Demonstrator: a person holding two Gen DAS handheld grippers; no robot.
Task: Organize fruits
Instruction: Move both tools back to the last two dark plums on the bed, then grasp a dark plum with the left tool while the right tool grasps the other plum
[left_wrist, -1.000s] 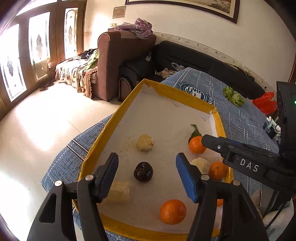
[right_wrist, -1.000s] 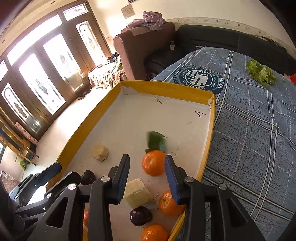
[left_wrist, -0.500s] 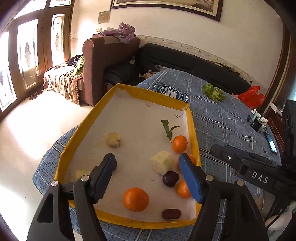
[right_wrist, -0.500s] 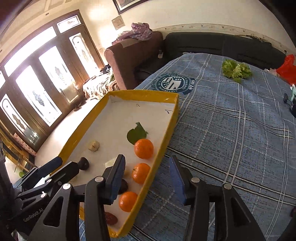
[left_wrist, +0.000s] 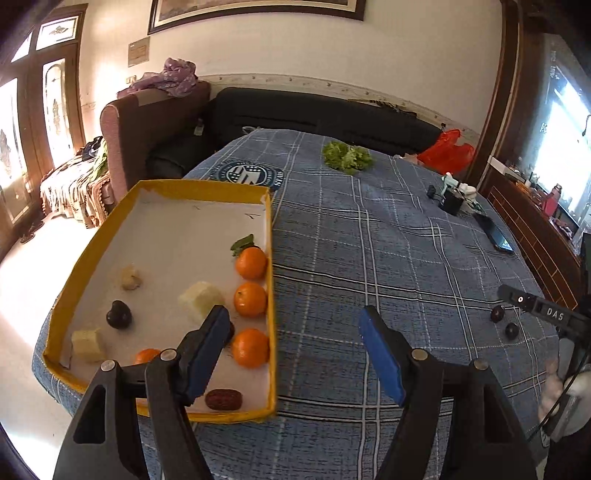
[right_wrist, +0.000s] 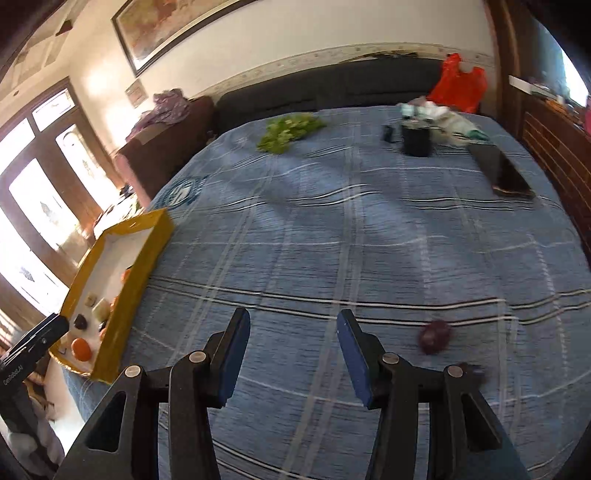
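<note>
A yellow-rimmed white tray (left_wrist: 85, 258) lies on the blue plaid cloth at the left and holds several oranges (left_wrist: 251, 263), pale fruit chunks (left_wrist: 201, 300), a dark plum (left_wrist: 119, 314) and a brown date (left_wrist: 223, 399). My left gripper (left_wrist: 291, 354) is open and empty, over the tray's right rim. Two dark plums (left_wrist: 497, 314) lie on the cloth at the far right. My right gripper (right_wrist: 290, 360) is open and empty above bare cloth; one plum (right_wrist: 435, 336) lies just right of it and another (right_wrist: 471, 369) shows behind its right finger. The tray (right_wrist: 146, 254) sits far left.
Green lettuce (left_wrist: 347, 157) lies at the far side of the cloth. A phone (left_wrist: 496, 236), a small black box (right_wrist: 416, 140) and a red bag (left_wrist: 448, 151) are at the far right. Sofas stand behind the table.
Both grippers have swung right, away from the tray. The tray has slid to the left in both views and the loose plums on the cloth have come into sight. Both stay open and empty.
</note>
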